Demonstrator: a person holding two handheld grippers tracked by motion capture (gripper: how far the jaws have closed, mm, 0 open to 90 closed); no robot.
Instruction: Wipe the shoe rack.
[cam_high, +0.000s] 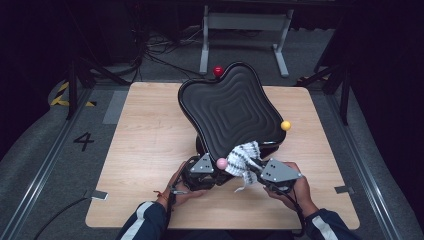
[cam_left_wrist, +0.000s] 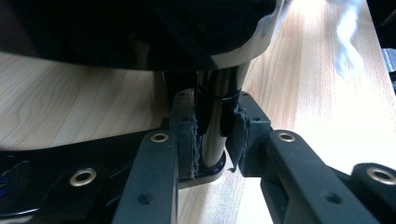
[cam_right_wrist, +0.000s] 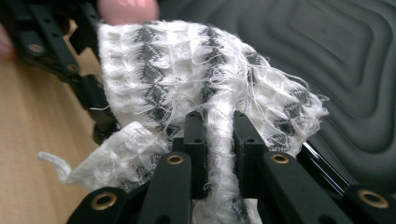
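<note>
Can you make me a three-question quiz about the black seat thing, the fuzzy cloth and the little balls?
1. Where is the cloth?
A. at the seat's near edge
B. on the floor
C. at the table's far corner

2. How many small balls sit around the seat?
A. one
B. three
C. five

3. What does the left gripper grip?
A. the cloth
B. nothing
C. the metal post under the seat

Answers: 1 A, the high view shows it draped there, pinched by the right gripper. 2 B: a red ball, a yellow ball and a pink ball. 3 C, its fingers close around the post.
</note>
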